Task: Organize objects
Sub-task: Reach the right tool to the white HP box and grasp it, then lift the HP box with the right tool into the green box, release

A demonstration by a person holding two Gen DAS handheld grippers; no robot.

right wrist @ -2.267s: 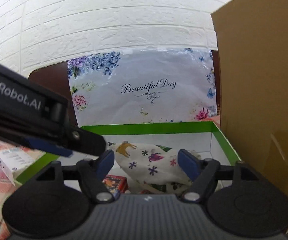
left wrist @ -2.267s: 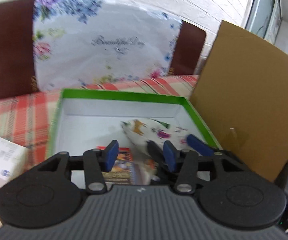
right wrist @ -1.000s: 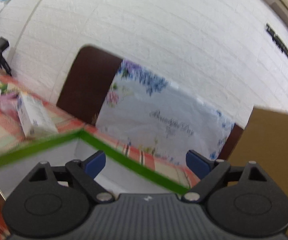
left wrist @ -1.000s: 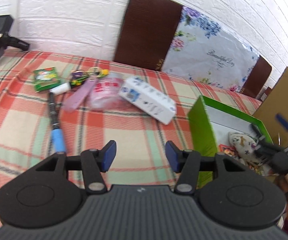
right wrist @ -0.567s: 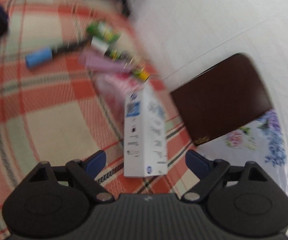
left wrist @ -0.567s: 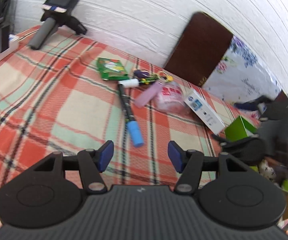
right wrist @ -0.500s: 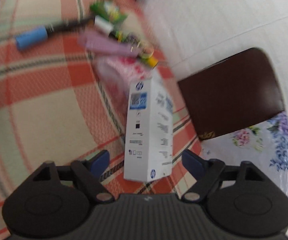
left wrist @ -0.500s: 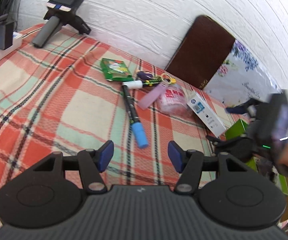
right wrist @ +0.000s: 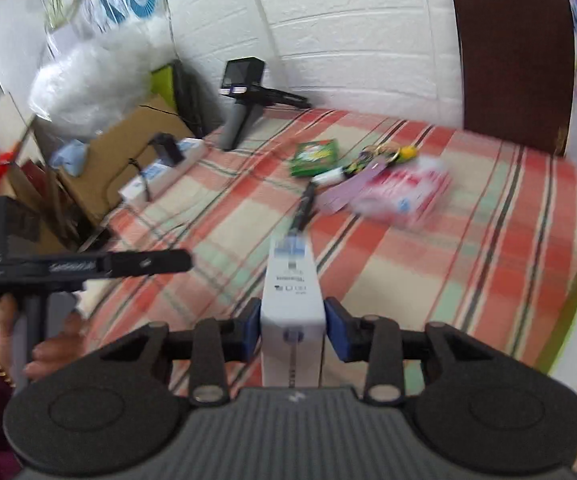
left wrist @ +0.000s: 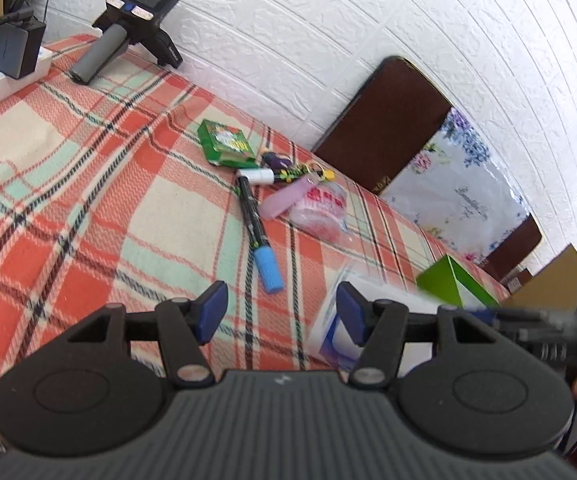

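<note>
Closing on the white carton (right wrist: pixel 292 312), my right gripper (right wrist: pixel 292 330) pinches its narrow sides lengthwise for the green box (left wrist: pixel 448 280) at right, while my left gripper (left wrist: pixel 280 312) hangs half-spread, empty, near the blue-capped marker (left wrist: pixel 257 232).

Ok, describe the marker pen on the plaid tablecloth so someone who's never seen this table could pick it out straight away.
On the red, cream and mint plaid tablecloth, find the small cluster of items near the dark brown chair back. The long black marker pen runs from that cluster toward the camera, beside a flat pink strip. Only it has a chunky light blue cap.
</note>
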